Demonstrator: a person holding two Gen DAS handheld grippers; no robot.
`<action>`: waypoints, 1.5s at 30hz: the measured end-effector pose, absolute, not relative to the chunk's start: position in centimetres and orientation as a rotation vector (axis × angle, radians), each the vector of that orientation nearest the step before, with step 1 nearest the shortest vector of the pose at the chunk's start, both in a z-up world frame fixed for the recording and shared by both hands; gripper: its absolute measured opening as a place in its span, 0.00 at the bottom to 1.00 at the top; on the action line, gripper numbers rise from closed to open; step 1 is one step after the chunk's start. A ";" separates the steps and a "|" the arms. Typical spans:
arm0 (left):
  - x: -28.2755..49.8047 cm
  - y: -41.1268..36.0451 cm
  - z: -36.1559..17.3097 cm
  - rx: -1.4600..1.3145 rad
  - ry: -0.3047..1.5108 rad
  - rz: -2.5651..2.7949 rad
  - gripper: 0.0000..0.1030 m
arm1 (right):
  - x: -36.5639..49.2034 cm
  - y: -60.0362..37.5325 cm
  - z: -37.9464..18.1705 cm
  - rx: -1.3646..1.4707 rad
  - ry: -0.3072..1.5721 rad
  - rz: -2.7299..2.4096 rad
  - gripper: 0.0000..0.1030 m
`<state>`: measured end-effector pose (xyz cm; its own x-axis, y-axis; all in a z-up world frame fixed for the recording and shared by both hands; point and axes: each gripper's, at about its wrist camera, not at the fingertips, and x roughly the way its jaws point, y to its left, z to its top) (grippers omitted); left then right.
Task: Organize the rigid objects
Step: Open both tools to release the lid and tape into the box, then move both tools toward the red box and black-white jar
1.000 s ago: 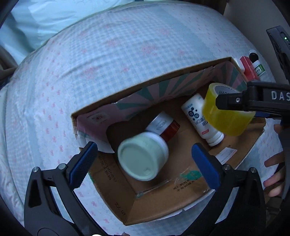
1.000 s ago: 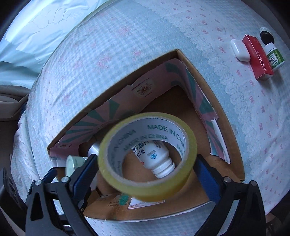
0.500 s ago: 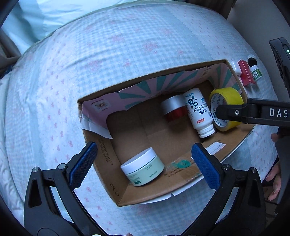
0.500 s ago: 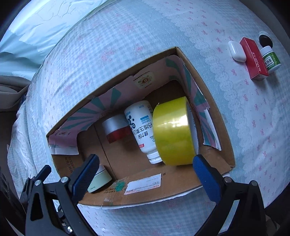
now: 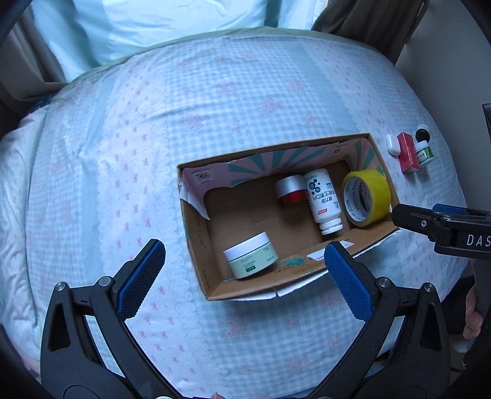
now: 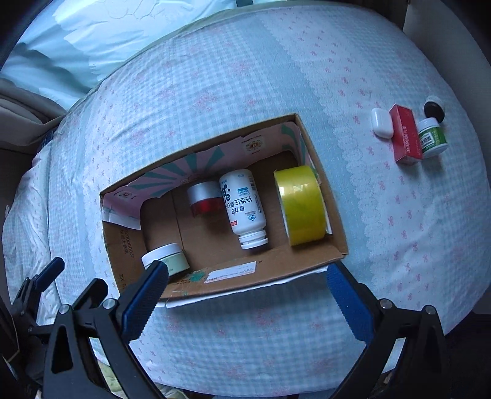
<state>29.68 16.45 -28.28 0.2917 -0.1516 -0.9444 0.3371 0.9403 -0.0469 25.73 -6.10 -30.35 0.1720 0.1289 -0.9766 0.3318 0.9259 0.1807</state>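
An open cardboard box (image 5: 196,242) (image 6: 122,245) lies on the bed. Inside are a pale green cream jar (image 5: 251,261) (image 6: 167,257), a red jar with a silver lid (image 5: 290,193) (image 6: 204,198), a white bottle on its side (image 5: 323,199) (image 6: 244,205) and a yellow tape roll (image 5: 366,198) (image 6: 302,204) standing on edge at the right end. My left gripper (image 5: 242,279) is open and empty, above the box's near side. My right gripper (image 6: 247,296) is open and empty, near the box's front wall; it also shows in the left wrist view (image 5: 429,225).
To the right of the box on the bedspread lie a white case (image 6: 381,123) (image 5: 392,144), a red carton (image 6: 406,138) (image 5: 407,152), a green-labelled white jar (image 6: 432,138) (image 5: 424,152) and a black round lid (image 6: 433,111) (image 5: 422,135). Pillows (image 5: 147,24) lie at the far end.
My left gripper let the green jar drop into the box and my right gripper released the tape roll at the box's right end. Both grippers have pulled back and up, empty.
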 end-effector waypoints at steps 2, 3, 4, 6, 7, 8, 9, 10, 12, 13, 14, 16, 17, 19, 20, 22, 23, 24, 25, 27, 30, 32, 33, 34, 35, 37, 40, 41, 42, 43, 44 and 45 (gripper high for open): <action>28.8 16.3 -26.6 0.148 1.204 -0.330 1.00 | 24.6 -6.8 -28.4 0.366 1.361 -0.138 1.00; 28.3 16.1 -25.7 0.142 1.188 -0.330 1.00 | 24.1 -7.4 -27.5 0.355 1.338 -0.134 1.00; 27.9 15.9 -25.0 0.136 1.175 -0.332 1.00 | 23.6 -8.1 -26.6 0.339 1.315 -0.133 1.00; 27.1 15.0 -23.5 0.123 1.156 -0.342 1.00 | 22.7 -9.6 -25.0 0.303 1.277 -0.130 1.00; 26.7 14.5 -22.8 0.113 1.148 -0.353 1.00 | 22.1 -10.4 -24.3 0.287 1.262 -0.125 1.00; 26.4 13.9 -22.2 0.104 1.144 -0.365 1.00 | 21.5 -11.4 -23.7 0.272 1.251 -0.120 1.00; 26.0 13.1 -21.7 0.101 1.139 -0.367 1.00 | 21.0 -12.3 -23.2 0.258 1.242 -0.114 1.00; 25.6 12.2 -21.2 0.107 1.133 -0.363 1.00 | 20.4 -13.5 -22.7 0.247 1.234 -0.108 1.00; 24.8 10.1 -20.4 0.120 1.118 -0.361 1.00 | 19.2 -15.9 -22.0 0.227 1.218 -0.099 1.00; 24.3 8.9 -20.0 0.125 1.112 -0.361 1.00 | 18.7 -17.2 -21.8 0.217 1.209 -0.092 1.00; 23.9 7.7 -19.8 0.128 1.106 -0.362 1.00 | 18.3 -18.6 -21.6 0.203 1.201 -0.086 1.00; 23.1 5.1 -19.6 0.124 1.102 -0.362 1.00 | 17.6 -21.7 -21.5 0.175 1.189 -0.071 1.00; 22.8 3.7 -19.7 0.117 1.102 -0.365 1.00 | 17.4 -23.3 -21.6 0.165 1.183 -0.063 1.00; 22.2 0.6 -19.9 0.113 1.109 -0.362 1.00 | 17.0 -26.5 -21.9 0.150 1.174 -0.042 1.00; 22.0 -1.0 -20.2 0.109 1.118 -0.363 1.00 | 17.0 -28.0 -22.2 0.144 1.173 -0.030 1.00; 21.7 -4.3 -20.7 0.099 1.135 -0.376 1.00 | 17.0 -31.0 -22.7 0.131 1.173 0.007 1.00; 21.6 -5.9 -21.1 0.092 1.145 -0.387 1.00 | 17.0 -32.5 -23.0 0.108 1.175 0.017 1.00; 21.6 -7.5 -21.4 0.088 1.155 -0.398 1.00 | 17.1 -33.7 -23.3 0.084 1.176 0.029 1.00; 21.5 -9.0 -21.9 0.089 1.165 -0.409 1.00 | 17.2 -34.9 -23.5 0.060 1.174 0.046 1.00; 21.6 -12.0 -22.7 0.101 1.184 -0.431 1.00 | 17.5 -37.1 -23.9 0.012 1.171 0.082 1.00; 21.9 -16.0 -24.3 0.132 1.198 -0.464 1.00 | 18.4 -40.2 -24.7 -0.034 1.172 0.124 1.00; 22.4 -18.3 -25.7 0.142 1.206 -0.491 1.00 | 19.3 -42.1 -25.5 -0.050 1.172 0.134 1.00; 22.7 -19.4 -26.5 0.146 1.212 -0.502 1.00 | 19.9 -43.1 -26.1 -0.051 1.174 0.137 1.00; 23.2 -20.5 -27.5 0.152 1.218 -0.511 1.00 | 20.5 -44.0 -26.8 -0.052 1.179 0.136 1.00; 23.6 -21.6 -28.5 0.163 1.229 -0.517 1.00 | 21.1 -44.8 -27.5 -0.057 1.189 0.125 1.00; 24.6 -23.5 -30.8 0.185 1.269 -0.526 1.00 | 22.4 -46.3 -29.1 -0.056 1.208 0.103 1.00; 26.1 -25.6 -34.0 0.218 1.319 -0.517 1.00 | 24.1 -48.3 -31.5 -0.020 1.234 0.073 1.00; 26.7 -26.1 -34.9 0.225 1.338 -0.511 0.98 | 24.6 -48.8 -32.3 -0.002 1.243 0.064 1.00; 27.2 -26.5 -35.8 0.233 1.355 -0.504 0.97 | 25.1 -49.3 -33.0 0.010 1.251 0.055 1.00; 27.8 -26.8 -36.7 0.246 1.371 -0.495 0.96 | 25.6 -49.6 -33.7 0.018 1.261 0.046 1.00; 28.4 -27.2 -37.6 0.259 1.386 -0.488 0.96 | 26.2 -49.9 -34.5 0.022 1.271 0.038 1.00; 28.9 -27.6 -38.5 0.273 1.400 -0.483 0.96 | 26.7 -50.2 -35.4 0.024 1.283 0.029 1.00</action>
<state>28.92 -27.55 -38.51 0.0956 -0.1627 -0.9820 0.4780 0.8729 -0.0981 26.70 -50.20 -35.38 0.2840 0.0355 -0.9582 -0.0083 0.9994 0.0345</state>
